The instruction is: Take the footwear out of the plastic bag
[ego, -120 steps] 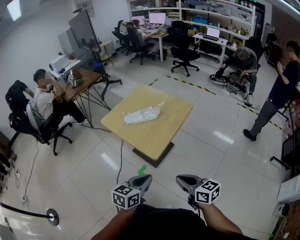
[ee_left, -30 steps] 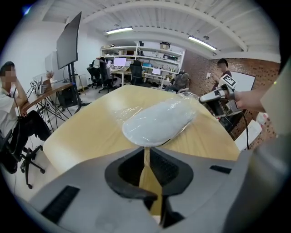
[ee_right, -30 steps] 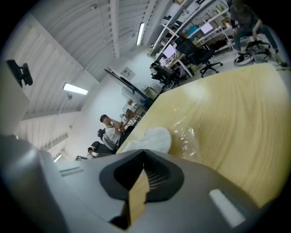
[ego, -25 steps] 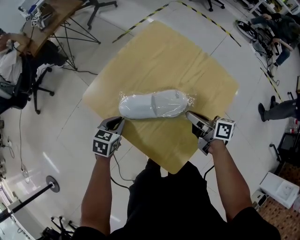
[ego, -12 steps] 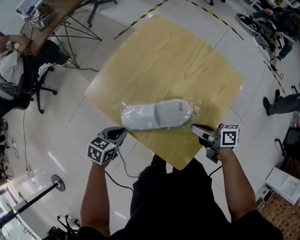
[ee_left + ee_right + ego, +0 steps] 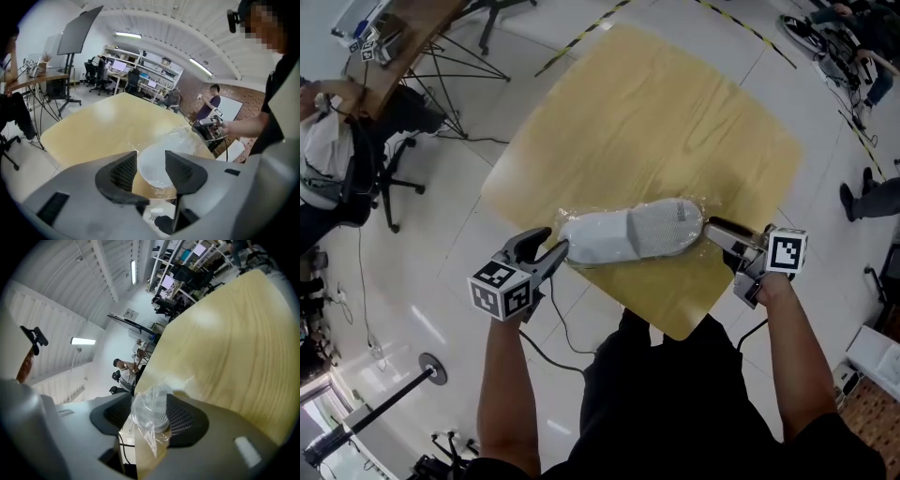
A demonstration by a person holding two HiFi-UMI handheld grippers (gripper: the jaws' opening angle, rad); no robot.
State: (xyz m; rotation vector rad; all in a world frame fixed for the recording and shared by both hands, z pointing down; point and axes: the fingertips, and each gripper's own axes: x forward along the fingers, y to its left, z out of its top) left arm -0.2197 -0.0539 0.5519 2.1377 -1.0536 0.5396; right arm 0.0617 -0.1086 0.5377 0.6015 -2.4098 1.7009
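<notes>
Head view: slipper [image 6: 628,234] in plastic bag [image 6: 149,425] lies near table [image 6: 656,112] front edge, long axis left-right. Left gripper [image 6: 549,250] faces its left end, right gripper [image 6: 717,230] its right. Both jaws are opening: slipper end between the left pair, bag film between the right.

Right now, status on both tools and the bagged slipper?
Left tool opening, slipper end at its jaws. Right tool opening, plastic bag film between its jaws. Slipper inside bag, near table edge. Nothing blocking.
</notes>
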